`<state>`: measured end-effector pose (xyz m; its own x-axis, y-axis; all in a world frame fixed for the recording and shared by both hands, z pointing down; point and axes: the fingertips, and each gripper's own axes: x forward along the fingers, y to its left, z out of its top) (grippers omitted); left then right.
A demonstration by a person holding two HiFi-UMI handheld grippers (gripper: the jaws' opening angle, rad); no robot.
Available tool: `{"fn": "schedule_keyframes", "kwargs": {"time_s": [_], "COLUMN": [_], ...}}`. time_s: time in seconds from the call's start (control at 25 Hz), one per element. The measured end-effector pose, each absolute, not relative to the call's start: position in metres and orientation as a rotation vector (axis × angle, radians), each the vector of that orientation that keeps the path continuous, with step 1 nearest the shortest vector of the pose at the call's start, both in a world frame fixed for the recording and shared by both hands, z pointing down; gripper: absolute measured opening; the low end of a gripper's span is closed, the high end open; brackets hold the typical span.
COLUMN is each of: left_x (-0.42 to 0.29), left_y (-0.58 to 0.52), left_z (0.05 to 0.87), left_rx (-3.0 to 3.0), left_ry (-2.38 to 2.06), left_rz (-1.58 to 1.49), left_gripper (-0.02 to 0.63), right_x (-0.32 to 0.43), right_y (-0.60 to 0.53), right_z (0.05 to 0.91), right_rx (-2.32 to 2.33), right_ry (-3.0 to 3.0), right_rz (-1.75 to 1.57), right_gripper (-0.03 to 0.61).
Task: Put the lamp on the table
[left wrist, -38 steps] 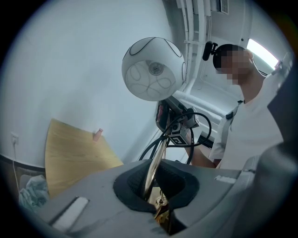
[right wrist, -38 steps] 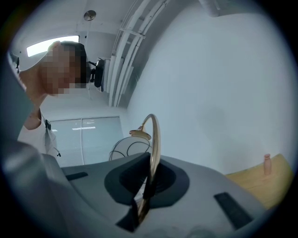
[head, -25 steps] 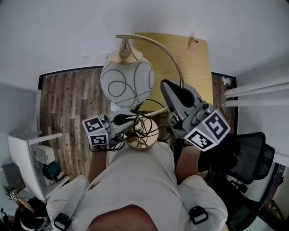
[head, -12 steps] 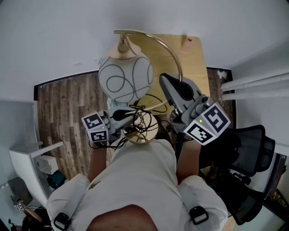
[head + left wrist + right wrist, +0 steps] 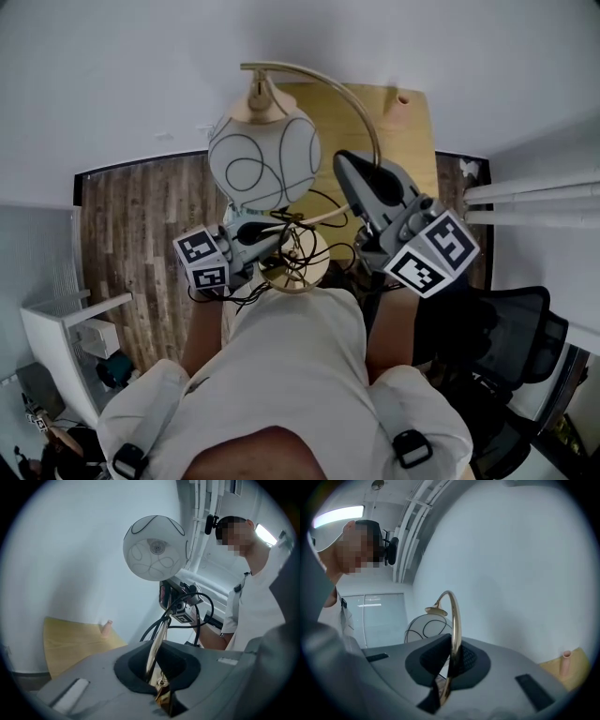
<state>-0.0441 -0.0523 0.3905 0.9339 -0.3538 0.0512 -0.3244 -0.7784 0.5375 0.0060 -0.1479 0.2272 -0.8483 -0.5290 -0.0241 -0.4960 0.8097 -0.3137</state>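
The lamp (image 5: pixel 265 167), a white globe shade drawn over with thin black loops, hung from a curved brass arc stem (image 5: pixel 364 120) on a round brass base (image 5: pixel 296 272), is hanging in the air in front of the person's chest, not yet resting on anything. A black cord (image 5: pixel 298 239) is looping in a tangle just above the base.

Both grippers are sharing the load. The left gripper (image 5: pixel 265 246) is clamping the lower run of the stem (image 5: pixel 157 646) close to the base, its jaws closed tight on the brass. The right gripper (image 5: pixel 361 187) is pinching the stem (image 5: pixel 455 620) higher up its curve, its jaws closed on it too, and the globe (image 5: pixel 425 628) is showing beyond them.

The light wooden table (image 5: pixel 412 150) is standing ahead against the white wall (image 5: pixel 112 75), with a small pinkish object (image 5: pixel 403 97) near its far edge. Dark plank floor (image 5: pixel 141 206) is lying to the left and a black office chair (image 5: pixel 516 328) to the right.

This looks like the carrying step, with the setting-down not yet begun. The next move is calling for both hands to travel forward together until the base is over bare tabletop, short of the pinkish object, then sink level until the base is sitting flat. The loose cord should be kept out from under the base, and the jaws should part only once the top-heavy globe is standing steady.
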Motion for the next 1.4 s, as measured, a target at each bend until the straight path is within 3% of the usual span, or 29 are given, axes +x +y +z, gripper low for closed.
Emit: {"fn": "schedule_keyframes", "kwargs": {"time_s": [1.4], "left_x": [0.022], "left_y": [-0.228], "left_z": [0.459], "left_rx": [2.553], "left_ry": [-0.498], "left_rz": [-0.045], "left_gripper": [0.009], "right_x": [0.069], "right_y": [-0.321], "right_z": [0.292], "right_rx": [-0.821], "right_ry": [2.897], "right_rz": [-0.511], "right_gripper": [-0.002]}}
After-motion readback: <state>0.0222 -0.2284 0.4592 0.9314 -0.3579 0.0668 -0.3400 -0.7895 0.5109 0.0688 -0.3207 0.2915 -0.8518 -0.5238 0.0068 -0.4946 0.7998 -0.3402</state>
